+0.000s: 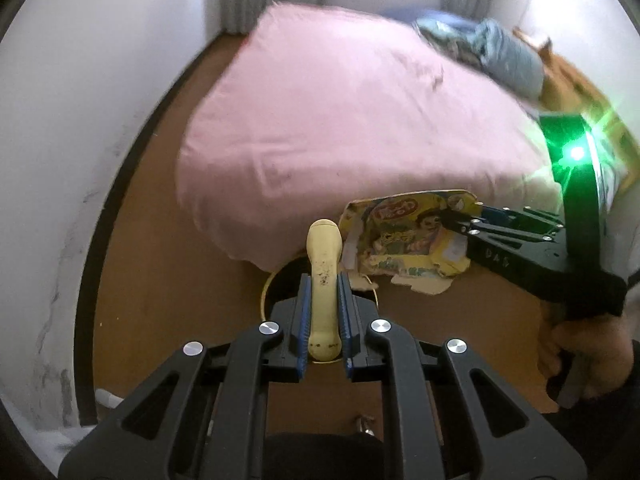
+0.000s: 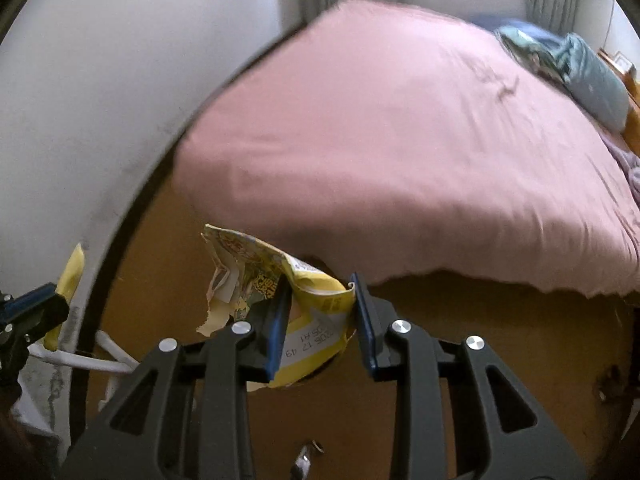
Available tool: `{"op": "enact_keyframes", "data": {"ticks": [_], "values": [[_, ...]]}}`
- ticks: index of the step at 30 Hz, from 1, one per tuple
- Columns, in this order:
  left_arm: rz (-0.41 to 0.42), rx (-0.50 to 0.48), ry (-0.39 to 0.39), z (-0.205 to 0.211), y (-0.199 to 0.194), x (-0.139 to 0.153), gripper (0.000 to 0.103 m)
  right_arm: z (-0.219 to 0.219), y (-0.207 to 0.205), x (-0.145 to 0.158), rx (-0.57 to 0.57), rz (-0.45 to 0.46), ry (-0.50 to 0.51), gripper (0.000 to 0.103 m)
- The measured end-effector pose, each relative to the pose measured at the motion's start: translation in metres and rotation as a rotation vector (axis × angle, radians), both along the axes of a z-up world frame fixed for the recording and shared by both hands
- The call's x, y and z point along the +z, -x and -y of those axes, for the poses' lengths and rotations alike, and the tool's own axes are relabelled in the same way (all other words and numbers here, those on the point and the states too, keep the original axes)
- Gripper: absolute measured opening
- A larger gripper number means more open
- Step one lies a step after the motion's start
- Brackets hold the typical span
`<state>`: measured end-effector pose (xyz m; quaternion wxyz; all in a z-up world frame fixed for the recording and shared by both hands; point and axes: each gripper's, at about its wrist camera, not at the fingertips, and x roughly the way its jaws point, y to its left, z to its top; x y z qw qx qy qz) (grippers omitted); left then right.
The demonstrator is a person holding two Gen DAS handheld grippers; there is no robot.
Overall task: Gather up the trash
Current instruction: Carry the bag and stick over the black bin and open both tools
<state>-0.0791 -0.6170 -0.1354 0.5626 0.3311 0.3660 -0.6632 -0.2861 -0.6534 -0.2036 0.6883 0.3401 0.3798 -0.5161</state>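
My left gripper [image 1: 324,280] is shut on a pale yellow, rounded stick-like item [image 1: 323,264] with dark specks that points forward past the fingertips. Under it on the floor is a round bin with a yellow rim [image 1: 265,286] and a dark inside. My right gripper [image 2: 320,284] is shut on a torn yellow cardboard box with cartoon print [image 2: 316,296]. The left wrist view shows that box [image 1: 408,236] just right of the bin, held by the right gripper [image 1: 454,218]. At the left edge of the right wrist view is the left gripper [image 2: 44,296] with the yellow item [image 2: 72,272].
A bed with a pink cover [image 1: 340,120] stands directly behind the bin, bluish bedding [image 1: 500,56] heaped at its far end. A white wall with a dark skirting [image 1: 100,240] runs along the left over brown floor [image 1: 168,280]. A white cable [image 2: 80,360] lies by the wall. A hand [image 1: 588,352] holds the right gripper.
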Motion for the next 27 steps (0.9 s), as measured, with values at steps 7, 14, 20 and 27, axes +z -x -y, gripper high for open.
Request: {"op": "enact_keyframes", "data": {"ticks": [7,14,20,27], "values": [[-0.009,-0.022,-0.070,0.038,0.012,-0.047,0.012,0.015,-0.015,-0.041,0.034,-0.051,-0.059,0.031],[-0.056,0.016,-0.096,0.036,0.012,-0.040,0.012,0.025,-0.022,-0.058,0.060,-0.043,-0.090,0.035],[-0.059,0.012,-0.099,0.034,0.014,-0.041,0.012,0.021,-0.024,-0.047,0.075,-0.014,-0.050,0.072],[-0.081,0.007,-0.125,0.034,0.015,-0.043,0.012,0.019,-0.020,-0.040,0.046,0.005,-0.032,0.073]]}}
